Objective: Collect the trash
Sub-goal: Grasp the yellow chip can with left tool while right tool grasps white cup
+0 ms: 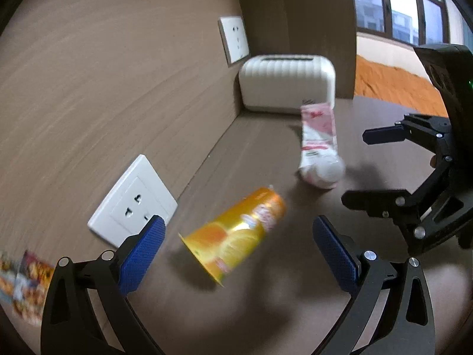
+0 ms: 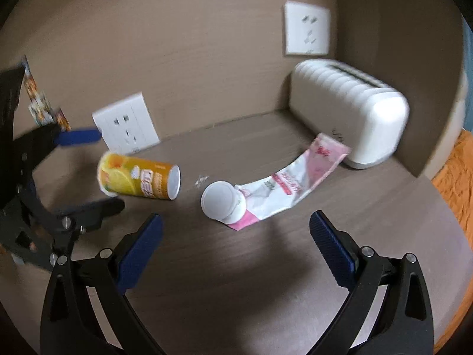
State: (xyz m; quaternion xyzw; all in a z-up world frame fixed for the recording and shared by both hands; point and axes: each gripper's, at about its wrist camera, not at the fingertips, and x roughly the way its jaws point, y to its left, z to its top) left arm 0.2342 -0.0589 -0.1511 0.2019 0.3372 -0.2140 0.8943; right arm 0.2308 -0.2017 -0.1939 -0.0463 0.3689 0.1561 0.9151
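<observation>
An orange paper cup (image 1: 236, 230) lies on its side on the brown table; it also shows in the right wrist view (image 2: 139, 179). A squeezed pink-and-white tube with a white cap (image 1: 319, 145) lies further right, also in the right wrist view (image 2: 266, 189). My left gripper (image 1: 236, 245) is open, its fingers on either side of the cup, close above it. My right gripper (image 2: 236, 242) is open and empty, just short of the tube's cap. Each gripper shows in the other's view: the right gripper (image 1: 366, 165) and the left gripper (image 2: 100, 168).
A white ribbed toaster (image 1: 286, 85) stands in the back corner, also in the right wrist view (image 2: 348, 112). Two white wall sockets (image 1: 133, 204) (image 1: 233, 38) sit on the brown back wall. A colourful packet (image 1: 23, 284) leans at far left. An orange cover (image 1: 396, 85) lies beyond the table edge.
</observation>
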